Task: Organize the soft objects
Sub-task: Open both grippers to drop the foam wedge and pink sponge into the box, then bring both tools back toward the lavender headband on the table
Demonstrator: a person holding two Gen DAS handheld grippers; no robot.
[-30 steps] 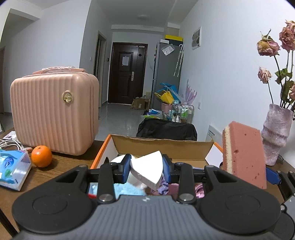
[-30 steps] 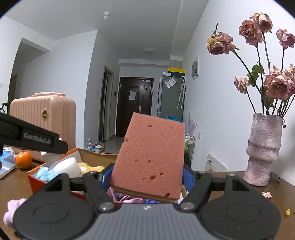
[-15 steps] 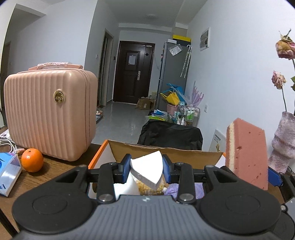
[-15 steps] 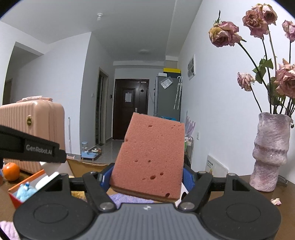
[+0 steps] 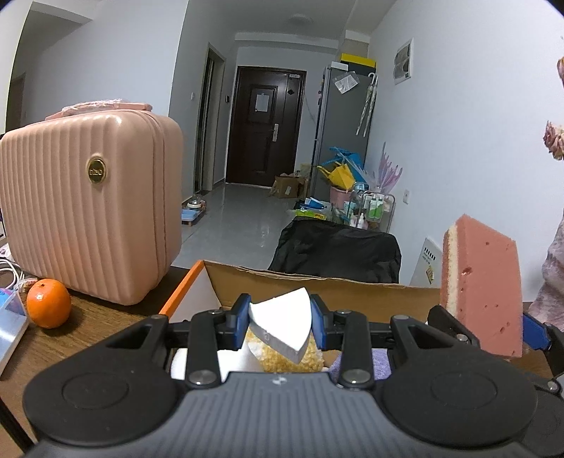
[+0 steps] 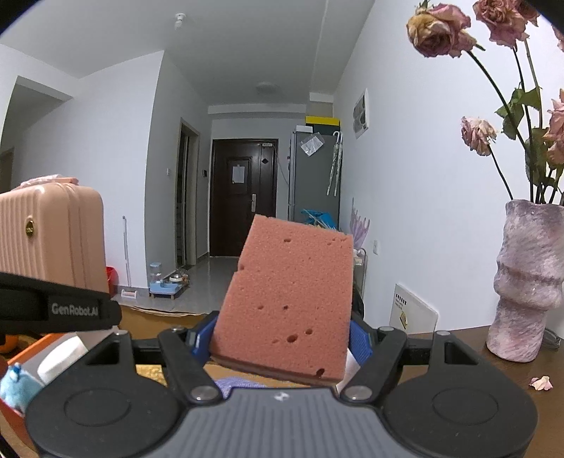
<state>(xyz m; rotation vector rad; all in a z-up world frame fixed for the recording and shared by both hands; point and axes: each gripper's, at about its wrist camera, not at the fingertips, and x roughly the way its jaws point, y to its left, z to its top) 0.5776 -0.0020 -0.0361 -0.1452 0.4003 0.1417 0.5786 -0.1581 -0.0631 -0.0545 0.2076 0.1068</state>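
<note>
A white wedge-shaped sponge (image 5: 280, 322) was held clamped between the blue pads of the left gripper (image 5: 280, 322), above the open cardboard box (image 5: 317, 285). Inside the box, a yellow coarse sponge (image 5: 282, 359) and a purple cloth (image 5: 382, 363) were seen directly below the wedge, with white material at the left; a pale blue fluffy item (image 6: 16, 385) was seen at the box's left end from the right wrist view. A pink sponge (image 6: 287, 303) with a darker underside layer was gripped edge to edge by the right gripper (image 6: 282, 341), its face tilted up toward the camera. From the left wrist view this sponge (image 5: 483, 289) was seen to the right of the box, standing on edge in the jaws. A pink ribbed case (image 5: 88, 215) and an orange (image 5: 48, 303) were noted on the wooden table (image 5: 81, 338) to the left of the box. A mottled vase (image 6: 528, 278) with dried roses (image 6: 440, 31) stood at the far right, and a fallen petal (image 6: 541, 382) lay on the table near it.
</note>
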